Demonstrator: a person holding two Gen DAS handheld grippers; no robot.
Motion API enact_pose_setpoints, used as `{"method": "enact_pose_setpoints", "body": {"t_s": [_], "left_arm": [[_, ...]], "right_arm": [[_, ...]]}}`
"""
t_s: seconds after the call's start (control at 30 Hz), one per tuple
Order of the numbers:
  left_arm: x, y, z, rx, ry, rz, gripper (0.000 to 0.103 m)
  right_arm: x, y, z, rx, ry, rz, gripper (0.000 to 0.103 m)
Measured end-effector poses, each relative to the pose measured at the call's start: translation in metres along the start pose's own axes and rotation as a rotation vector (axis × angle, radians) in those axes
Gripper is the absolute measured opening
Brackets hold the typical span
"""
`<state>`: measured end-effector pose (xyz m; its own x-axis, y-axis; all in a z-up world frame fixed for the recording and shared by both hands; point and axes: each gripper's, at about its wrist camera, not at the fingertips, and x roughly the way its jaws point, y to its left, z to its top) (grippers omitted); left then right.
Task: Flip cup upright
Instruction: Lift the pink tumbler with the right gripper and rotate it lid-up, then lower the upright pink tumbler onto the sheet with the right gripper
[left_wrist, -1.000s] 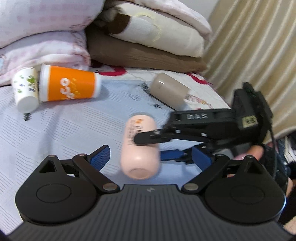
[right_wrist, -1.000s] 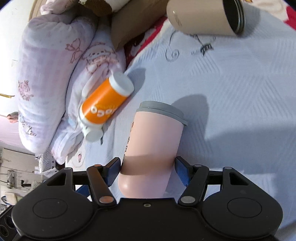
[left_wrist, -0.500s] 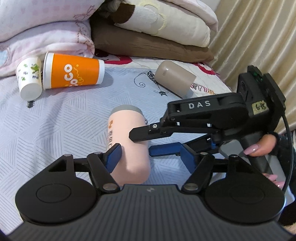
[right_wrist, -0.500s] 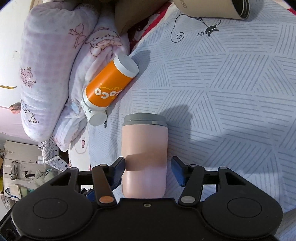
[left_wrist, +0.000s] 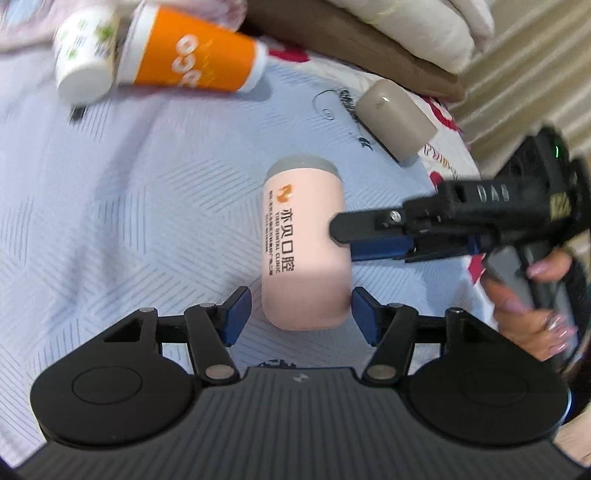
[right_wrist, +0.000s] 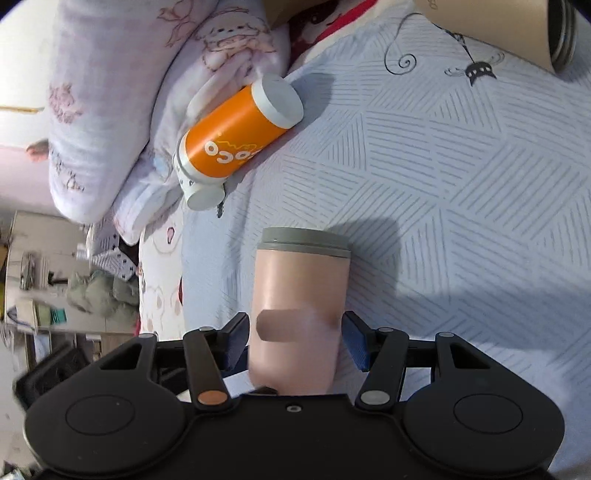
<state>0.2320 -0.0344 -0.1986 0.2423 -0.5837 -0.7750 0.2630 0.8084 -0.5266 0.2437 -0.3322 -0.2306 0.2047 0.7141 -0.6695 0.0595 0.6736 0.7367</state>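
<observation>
bed: pale blue geometric-quilted bedspread (right_wrist: 461, 177) | head: stacked pink floral pillows (right_wrist: 110, 92), brown cushion (left_wrist: 351, 40) | right: beige pleated curtain (left_wrist: 532, 70)
</observation>
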Motion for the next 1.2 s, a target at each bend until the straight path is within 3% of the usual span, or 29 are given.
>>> {"method": "enact_pose_setpoints", "body": {"t_s": [0.17, 0.3, 0.57, 0.73, 0.97, 1.2], "left_arm": [[-0.016, 0.028, 0.011, -0.107, -0.026, -0.06, 0.059], [-0.016, 0.042, 0.015, -0.174, -0.053, -0.092, 0.059], [0.01, 0.041, 0.023, -0.179, -0.003, -0.14, 0.059], [0.017, 0.038, 0.02, -0.176, 0.028, -0.112, 0.06], [0.017, 0.029, 0.018, -0.127, 0.01, -0.064, 0.061], [-0.001, 0.002, 0.014, 0.017, -0.099, 0.02, 0.061]], "right_arm": [[0.011, -0.012, -0.003, 0.052, 0.051, 0.05, 0.069], [0.013, -0.007, -0.006, 0.01, 0.052, 0.05, 0.069], [0.035, 0.017, -0.016, -0.138, 0.122, 0.045, 0.069], [0.047, 0.038, -0.029, -0.263, 0.161, 0.008, 0.072], [0.048, 0.045, -0.032, -0.303, 0.12, -0.025, 0.071], [0.047, 0.07, -0.048, -0.486, 0.036, -0.11, 0.071]]}}
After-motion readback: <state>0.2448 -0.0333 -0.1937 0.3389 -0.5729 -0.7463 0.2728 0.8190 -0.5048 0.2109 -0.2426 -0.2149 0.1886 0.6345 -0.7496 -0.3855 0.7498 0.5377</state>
